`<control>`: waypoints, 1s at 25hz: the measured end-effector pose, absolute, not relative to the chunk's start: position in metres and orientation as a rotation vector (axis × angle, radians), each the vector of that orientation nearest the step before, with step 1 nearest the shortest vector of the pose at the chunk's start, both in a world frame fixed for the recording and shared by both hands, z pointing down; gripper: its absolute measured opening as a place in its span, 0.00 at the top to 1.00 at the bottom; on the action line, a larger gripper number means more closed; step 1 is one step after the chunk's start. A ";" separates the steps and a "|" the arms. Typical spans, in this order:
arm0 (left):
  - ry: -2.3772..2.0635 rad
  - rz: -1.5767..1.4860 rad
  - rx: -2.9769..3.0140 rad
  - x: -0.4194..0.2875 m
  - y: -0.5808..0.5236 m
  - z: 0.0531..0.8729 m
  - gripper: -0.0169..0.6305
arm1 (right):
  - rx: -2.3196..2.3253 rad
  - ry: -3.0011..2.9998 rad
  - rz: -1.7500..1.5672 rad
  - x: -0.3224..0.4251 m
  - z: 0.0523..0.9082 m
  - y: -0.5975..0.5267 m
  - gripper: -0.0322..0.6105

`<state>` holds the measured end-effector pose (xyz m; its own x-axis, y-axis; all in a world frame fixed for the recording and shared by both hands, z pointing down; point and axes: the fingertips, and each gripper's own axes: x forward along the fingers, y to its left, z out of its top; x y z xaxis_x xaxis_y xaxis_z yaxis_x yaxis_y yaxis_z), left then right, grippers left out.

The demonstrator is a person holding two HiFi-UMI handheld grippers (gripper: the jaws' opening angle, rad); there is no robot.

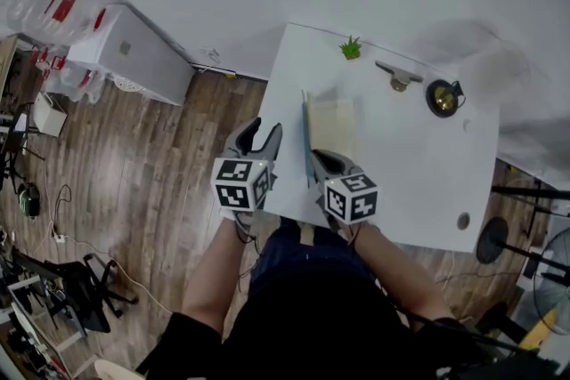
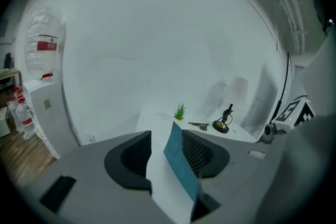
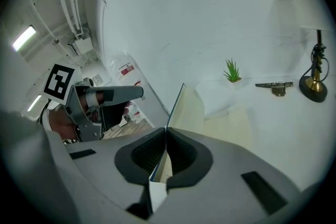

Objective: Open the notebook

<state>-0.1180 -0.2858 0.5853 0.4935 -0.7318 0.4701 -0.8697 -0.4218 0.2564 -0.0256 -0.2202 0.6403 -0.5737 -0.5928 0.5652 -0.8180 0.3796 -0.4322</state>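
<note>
The notebook (image 1: 331, 127) lies near the left edge of the white table (image 1: 419, 173), its cream pages showing. Its blue cover (image 1: 305, 138) stands up almost on edge. My right gripper (image 1: 322, 163) is shut on the lower edge of that cover (image 3: 176, 105), which runs up out of the closed jaws of the right gripper (image 3: 166, 152). My left gripper (image 1: 260, 136) hovers open just left of the notebook, over the table's edge. In the left gripper view the blue cover (image 2: 179, 162) shows in the gap of the left gripper (image 2: 164, 152), close to the right jaw, with no pad pressing on it.
At the table's far side stand a small green plant (image 1: 351, 48), a metal clip (image 1: 397, 76) and a brass object (image 1: 443, 97). A white cabinet (image 1: 134, 58) with a water bottle (image 1: 53, 0) stands on the wooden floor to the left.
</note>
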 end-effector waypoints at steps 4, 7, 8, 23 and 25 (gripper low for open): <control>-1.337 0.380 2.262 -0.137 -0.281 0.584 0.70 | 1.214 -2.336 0.982 -0.046 0.640 -0.219 0.93; -1.319 0.375 2.266 -0.139 -0.275 0.586 0.70 | 1.195 -2.339 0.956 -0.061 0.642 -0.217 0.93; -1.308 0.376 2.269 -0.139 -0.274 0.586 0.70 | 1.187 -2.337 0.946 -0.067 0.642 -0.217 0.93; -1.260 0.422 2.264 -0.179 -0.274 0.600 0.70 | 1.104 -2.279 0.919 -0.148 0.683 -0.218 0.93; -1.281 0.420 2.243 -0.196 -0.275 0.603 0.70 | 1.092 -2.260 0.903 -0.160 0.695 -0.217 0.92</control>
